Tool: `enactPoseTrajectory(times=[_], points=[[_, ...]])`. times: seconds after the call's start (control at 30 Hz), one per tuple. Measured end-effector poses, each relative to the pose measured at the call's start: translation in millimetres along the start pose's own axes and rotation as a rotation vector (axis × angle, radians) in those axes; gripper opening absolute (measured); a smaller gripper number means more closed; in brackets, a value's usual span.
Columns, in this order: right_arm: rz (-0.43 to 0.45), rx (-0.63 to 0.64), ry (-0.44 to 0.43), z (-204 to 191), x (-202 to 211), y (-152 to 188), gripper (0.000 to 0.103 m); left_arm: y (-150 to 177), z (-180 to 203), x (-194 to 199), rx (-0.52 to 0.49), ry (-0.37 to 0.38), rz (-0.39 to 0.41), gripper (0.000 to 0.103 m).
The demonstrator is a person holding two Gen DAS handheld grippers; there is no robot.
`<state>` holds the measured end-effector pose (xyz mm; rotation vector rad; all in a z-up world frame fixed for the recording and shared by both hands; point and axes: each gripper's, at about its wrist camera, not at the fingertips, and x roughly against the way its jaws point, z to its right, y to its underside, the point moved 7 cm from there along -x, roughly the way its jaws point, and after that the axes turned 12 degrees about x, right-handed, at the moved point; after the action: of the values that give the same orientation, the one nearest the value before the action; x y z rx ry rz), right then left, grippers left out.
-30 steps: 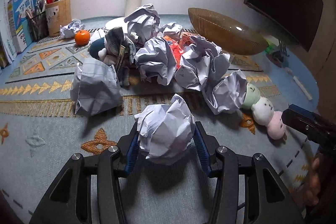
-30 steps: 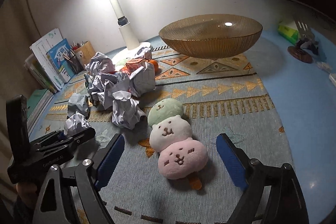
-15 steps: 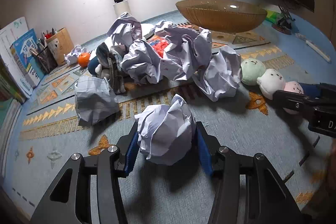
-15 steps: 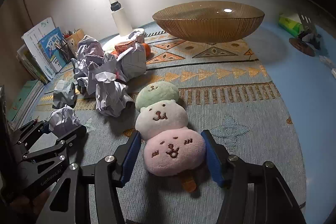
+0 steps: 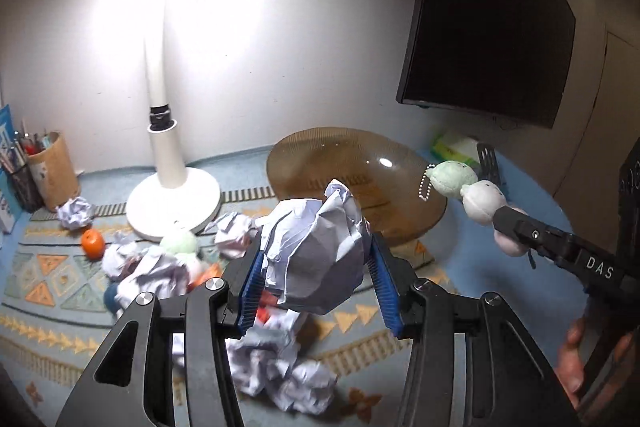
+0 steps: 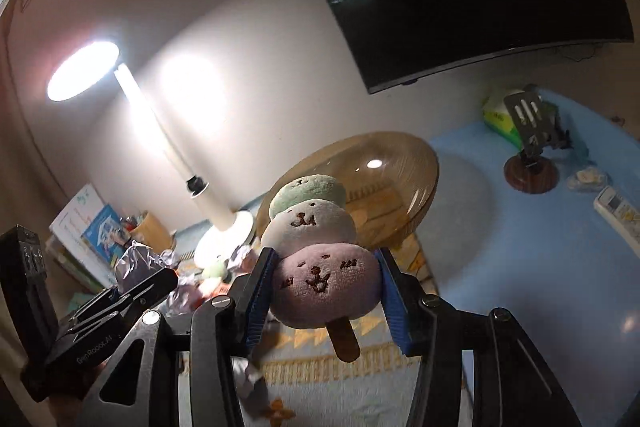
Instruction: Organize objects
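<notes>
Left gripper [image 5: 316, 287] jaws pinch paper ball [image 5: 316, 251] — right gripper [image 6: 324, 297] jaws pinch plush [image 6: 320, 267]

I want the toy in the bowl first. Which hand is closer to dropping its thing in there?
Probably the right gripper: its plush toy is up beside the brown bowl.

A home room: patterned rug [image 5: 48, 279], desk lamp [image 5: 164, 131], wall television [image 5: 492, 15], pen holder [image 5: 52, 171].
</notes>
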<state>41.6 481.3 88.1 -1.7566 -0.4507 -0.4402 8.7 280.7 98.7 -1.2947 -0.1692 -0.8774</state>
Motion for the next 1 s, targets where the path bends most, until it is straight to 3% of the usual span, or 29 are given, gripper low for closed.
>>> enactPoseTrajectory(times=[0.13,0.17,0.2,0.23,0.27,0.3,0.4,0.53,0.6,0.7,0.73,0.77,0.8,0.83,0.87,0.9,0.93,1.0], points=[[-0.004,0.032,0.054,2.8,-36.5,-37.3,0.05,-30.7,14.6,-55.2,0.065,0.069,-0.05,0.046],[-0.004,0.05,0.062,3.0,-46.3,-45.2,0.053,-37.2,18.3,-66.6,0.075,0.089,-0.05,0.052],[-0.012,0.069,0.066,4.8,-55.3,-50.4,0.068,-42.7,20.2,-76.9,0.08,0.098,-0.049,0.058],[-0.02,0.069,0.081,8.5,-61.7,-51.6,0.074,-45.9,18.7,-86.4,0.084,0.083,-0.055,0.083],[-0.027,0.064,0.089,12.5,-64.7,-50.0,0.074,-47.6,12.5,-92.2,0.101,0.044,-0.051,0.089],[-0.032,0.059,0.079,14.6,-64.2,-45.8,0.074,-47.2,6.2,-93.1,0.122,0.035,-0.044,0.089],[-0.043,0.055,0.014,7.9,-50.2,-20.6,0.074,-30.9,-13.9,-71.6,0.194,0.097,-0.05,0.089],[-0.072,0.096,-0.081,-32.6,-26.4,31.1,0.074,3.6,-46.2,-4.9,0.227,0.076,0.045,0.092],[-0.089,0.133,-0.136,-62.1,-20.4,58.2,0.074,21.5,-70.6,28.9,0.242,0.029,0.104,0.1],[-0.063,0.222,-0.183,-101.9,-18.6,90.0,0.074,50.5,-113.9,72.4,0.247,-0.132,0.221,0.1],[0.0,0.28,-0.14,-108.7,-16.5,97.3,0.074,57.7,-131.3,81.3,0.244,-0.216,0.258,0.1],[0.049,0.344,-0.026,-110.6,-16.2,104.1,0.075,64.9,-149.1,93.1,0.233,-0.345,0.322,0.1],[0.028,0.368,0.069,-108.9,-20.9,111.1,0.078,69.8,-164.9,102.8,0.215,-0.49,0.383,0.1],[0.011,0.368,0.038,-110.8,-22.6,111.4,0.078,72.9,-179.8,107.6,0.212,-0.578,0.4,0.1],[0.03,0.35,-0.029,-113.5,-19.0,110.1,0.078,75.5,-194.4,105.1,0.234,-0.578,0.386,0.1],[0.034,0.338,-0.04,-111.1,-18.6,109.1,0.085,78.9,-206.1,100.8,0.276,-0.547,0.368,0.1],[0.01,0.333,-0.016,-106.0,-24.3,110.8,0.097,82.7,-216.8,95.0,0.326,-0.507,0.347,0.1],[-0.077,0.304,-0.033,-98.2,-40.7,114.9,0.1,89.1,-233.6,81.0,0.425,-0.413,0.267,0.1]])
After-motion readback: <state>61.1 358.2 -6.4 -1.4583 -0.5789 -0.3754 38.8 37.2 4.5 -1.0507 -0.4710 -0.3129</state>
